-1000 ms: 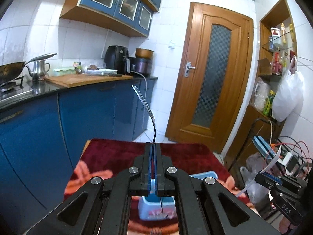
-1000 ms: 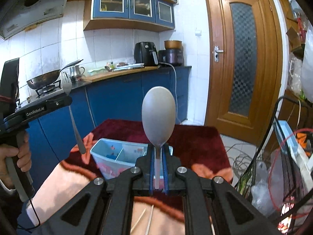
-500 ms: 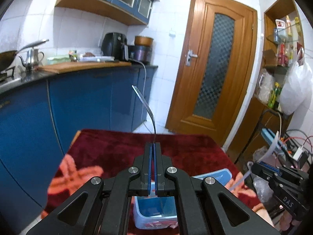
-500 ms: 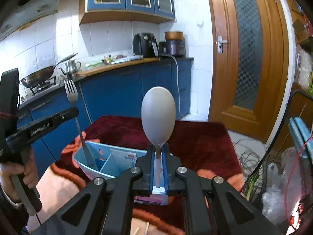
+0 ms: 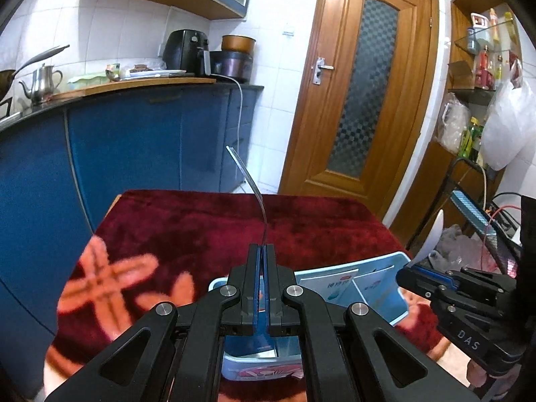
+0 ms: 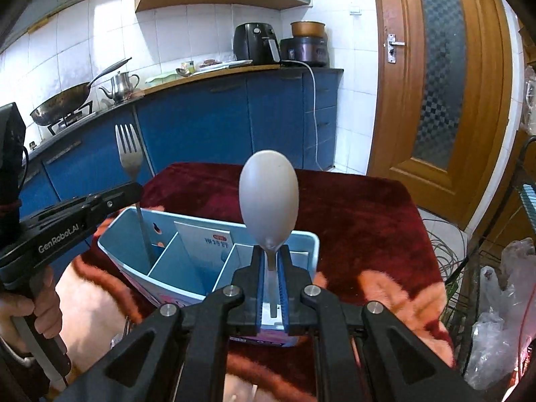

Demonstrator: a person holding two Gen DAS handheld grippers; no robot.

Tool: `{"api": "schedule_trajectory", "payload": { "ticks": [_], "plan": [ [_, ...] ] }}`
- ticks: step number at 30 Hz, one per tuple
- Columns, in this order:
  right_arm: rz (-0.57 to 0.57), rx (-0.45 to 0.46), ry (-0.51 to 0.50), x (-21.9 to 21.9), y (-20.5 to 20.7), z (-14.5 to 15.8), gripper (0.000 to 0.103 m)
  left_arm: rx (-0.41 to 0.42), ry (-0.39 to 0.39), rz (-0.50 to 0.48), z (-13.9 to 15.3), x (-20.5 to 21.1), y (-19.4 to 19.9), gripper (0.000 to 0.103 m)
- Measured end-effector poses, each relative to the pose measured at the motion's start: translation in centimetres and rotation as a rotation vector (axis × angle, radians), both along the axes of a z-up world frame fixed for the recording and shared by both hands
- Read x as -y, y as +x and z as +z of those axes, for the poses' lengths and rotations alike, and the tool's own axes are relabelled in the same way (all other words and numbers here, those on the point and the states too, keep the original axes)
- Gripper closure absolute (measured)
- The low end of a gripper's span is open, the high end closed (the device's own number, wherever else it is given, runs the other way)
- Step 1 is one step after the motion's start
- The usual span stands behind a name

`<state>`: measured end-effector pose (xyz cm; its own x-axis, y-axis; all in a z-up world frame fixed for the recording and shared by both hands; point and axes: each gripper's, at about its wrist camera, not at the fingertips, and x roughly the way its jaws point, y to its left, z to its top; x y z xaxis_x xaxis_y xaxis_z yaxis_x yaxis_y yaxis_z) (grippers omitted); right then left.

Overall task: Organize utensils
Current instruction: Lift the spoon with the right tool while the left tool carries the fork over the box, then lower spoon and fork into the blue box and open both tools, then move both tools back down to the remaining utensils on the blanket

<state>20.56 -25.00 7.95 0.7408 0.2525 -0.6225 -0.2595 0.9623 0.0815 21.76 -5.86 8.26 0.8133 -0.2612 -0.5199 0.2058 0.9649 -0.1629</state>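
Note:
A light blue divided holder (image 6: 187,261) stands on the dark red patterned cloth (image 6: 351,207). My left gripper (image 5: 263,251) is shut on a metal fork (image 5: 249,184), seen edge-on in the left wrist view with its tines up. In the right wrist view the fork (image 6: 129,154) has its handle end down in the holder's left compartment. My right gripper (image 6: 272,258) is shut on the handle of a grey spoon (image 6: 269,197), bowl up, above the holder's right compartment. The same holder (image 5: 348,288) shows below the left gripper.
Blue kitchen cabinets (image 5: 134,144) with a worktop run along the left and back. A wooden door (image 5: 361,107) stands behind the table. Cables, bags and a rack (image 6: 485,268) crowd the right side. A hand (image 6: 37,315) holds the left gripper's grip.
Both grippers have come down and nearer the holder. The fork's handle end has gone from outside the holder into its left compartment. The spoon has sunk toward the right compartment.

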Motion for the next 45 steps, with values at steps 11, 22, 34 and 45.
{"api": "schedule_trajectory", "payload": {
  "ticks": [11,22,34,45],
  "plan": [
    [0.056,-0.007,0.037,-0.2,0.5,-0.3,0.08,-0.019,0.036,-0.021,0.0,0.9,-1.0,0.088],
    [0.021,0.078,0.088,0.0,-2.0,1.4,0.063,-0.063,0.007,-0.026,0.4,-1.5,-3.5,0.085],
    [-0.032,-0.007,0.138,0.5,-5.8,0.3,0.06,-0.121,0.047,-0.062,-0.5,-4.1,-7.2,0.075],
    [-0.095,-0.204,0.113,1.3,-9.0,-4.1,0.059,-0.338,0.103,-0.215,-5.2,-4.2,-8.4,0.075]
  ]
}}
